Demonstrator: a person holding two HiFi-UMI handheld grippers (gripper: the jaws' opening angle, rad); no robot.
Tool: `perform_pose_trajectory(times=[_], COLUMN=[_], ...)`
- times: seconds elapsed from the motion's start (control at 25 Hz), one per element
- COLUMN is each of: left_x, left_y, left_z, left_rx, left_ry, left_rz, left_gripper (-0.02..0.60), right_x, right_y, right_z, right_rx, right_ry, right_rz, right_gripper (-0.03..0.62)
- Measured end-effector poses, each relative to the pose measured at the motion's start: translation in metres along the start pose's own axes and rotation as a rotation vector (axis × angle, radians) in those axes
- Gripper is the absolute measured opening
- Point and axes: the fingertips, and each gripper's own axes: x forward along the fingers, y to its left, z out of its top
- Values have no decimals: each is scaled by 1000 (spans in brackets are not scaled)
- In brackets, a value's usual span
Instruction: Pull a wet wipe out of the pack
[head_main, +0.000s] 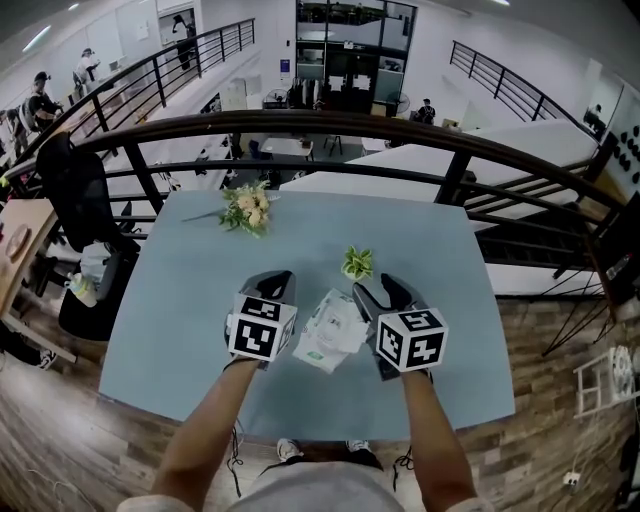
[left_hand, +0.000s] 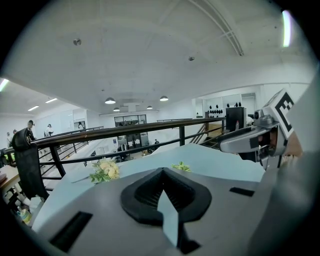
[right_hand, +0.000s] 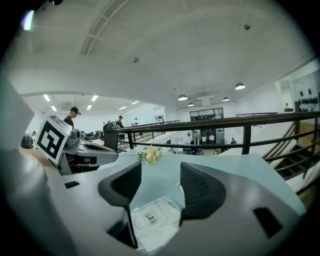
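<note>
Near the front middle of the pale blue surface (head_main: 170, 300), between my two tools, the wet wipe pack (head_main: 330, 340) lies flat with its top face up. The left tool (left_hand: 162, 175) sits just left of it with its jaws brought together and nothing between them. The right tool (right_hand: 159, 182) hangs just right of the pack with its jaws wide. The pack shows low in that gap, but it is not gripped.

I judge the pack to be a light, soft film pouch that would slide or lift if I tugged on it. I would want one tool pinning an end while the other works. The place to take hold is the oval flap in the middle of the top face, at its edge. That flap looks shut and no wipe pokes out, so I cannot tell how full the pack is. A wipe should be thin, damp and limp, so I would pinch it gently.

A pale bouquet (head_main: 247, 210) lies at the far left of the surface. A small green sprig (head_main: 357, 262) rests just beyond the pack.
</note>
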Motion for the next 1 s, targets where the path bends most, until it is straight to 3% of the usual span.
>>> perform_pose_trajectory(times=[1.0], left_x=[0], left_y=[-14], left_z=[-55], left_rx=[-49], left_ry=[75], left_rz=[-7], left_gripper=[-5], right_x=[18], right_y=[24], right_z=[-75], right_rx=[-22], right_ry=[188], right_rz=[76], right_gripper=[227])
